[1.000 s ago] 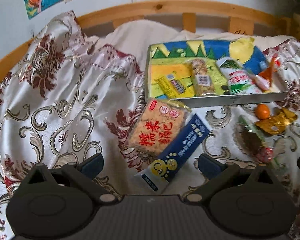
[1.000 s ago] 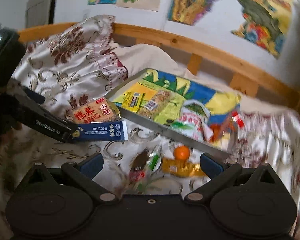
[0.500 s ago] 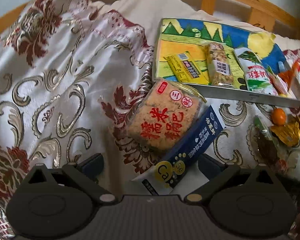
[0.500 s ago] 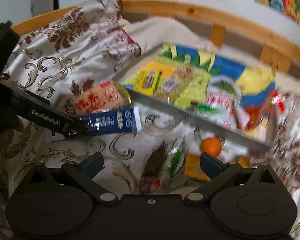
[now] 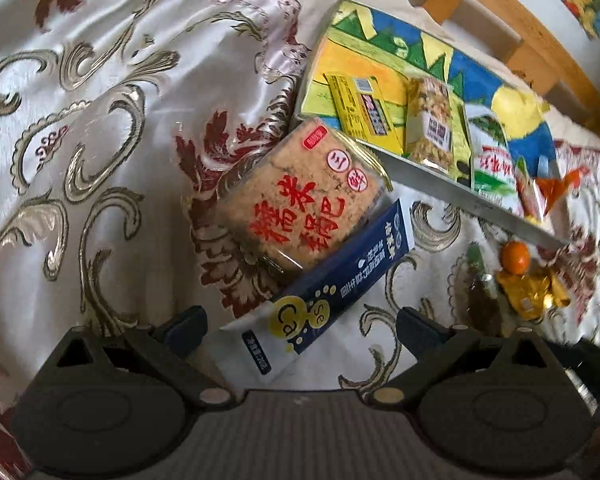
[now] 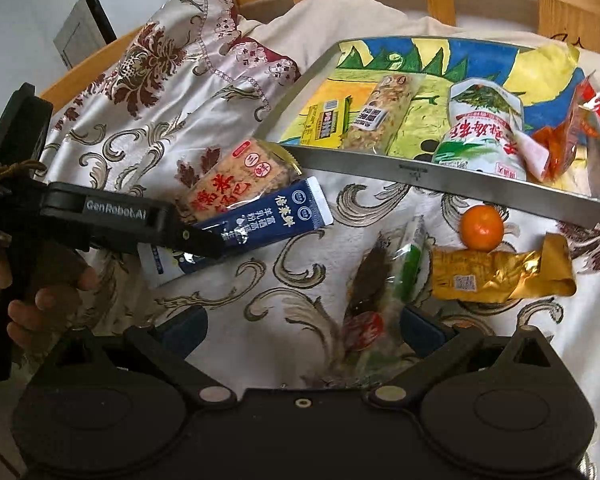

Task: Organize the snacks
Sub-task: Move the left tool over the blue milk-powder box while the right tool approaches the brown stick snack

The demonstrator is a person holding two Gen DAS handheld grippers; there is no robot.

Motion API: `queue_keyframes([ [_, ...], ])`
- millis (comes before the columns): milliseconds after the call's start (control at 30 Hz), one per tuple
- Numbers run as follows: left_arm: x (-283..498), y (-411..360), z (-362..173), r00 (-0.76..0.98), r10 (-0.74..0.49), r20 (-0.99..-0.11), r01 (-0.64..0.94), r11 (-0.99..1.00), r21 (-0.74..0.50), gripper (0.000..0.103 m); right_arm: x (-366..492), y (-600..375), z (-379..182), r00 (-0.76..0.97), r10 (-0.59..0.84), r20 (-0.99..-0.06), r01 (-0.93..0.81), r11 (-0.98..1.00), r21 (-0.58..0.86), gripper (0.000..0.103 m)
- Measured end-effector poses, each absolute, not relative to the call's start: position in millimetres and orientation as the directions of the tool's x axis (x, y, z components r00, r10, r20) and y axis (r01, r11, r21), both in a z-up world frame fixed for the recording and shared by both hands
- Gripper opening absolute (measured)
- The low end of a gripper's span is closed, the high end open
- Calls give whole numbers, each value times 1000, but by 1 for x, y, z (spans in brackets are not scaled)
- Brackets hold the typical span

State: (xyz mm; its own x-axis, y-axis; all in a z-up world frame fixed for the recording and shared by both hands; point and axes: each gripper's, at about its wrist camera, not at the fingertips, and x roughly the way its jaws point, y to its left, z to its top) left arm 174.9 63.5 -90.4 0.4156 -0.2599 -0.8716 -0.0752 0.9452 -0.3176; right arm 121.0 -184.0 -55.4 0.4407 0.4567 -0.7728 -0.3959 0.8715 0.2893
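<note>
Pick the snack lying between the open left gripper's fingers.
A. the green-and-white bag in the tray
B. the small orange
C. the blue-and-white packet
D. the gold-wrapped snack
C: the blue-and-white packet lies on the bedspread with its near end between the open left gripper fingers, not yet clamped.
</note>
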Motion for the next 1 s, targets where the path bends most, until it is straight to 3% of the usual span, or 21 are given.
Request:
queue_keyframes([
  [233, 175, 66, -89, 426, -256, -867, -91, 942, -323, 102, 125, -192, -59, 467, 395, -791, -327, 908, 260, 102],
  [700, 169, 55, -76, 409, -421, -810, 42, 895, -444, 98, 122, -201, -51, 434, 513, -741, -299, 858, 418, 90],
  [1000, 167, 53, -75, 396, -463, -793, 90, 879, -468, 81, 120, -193, -48, 435, 538, -722, -350, 840, 415, 73],
])
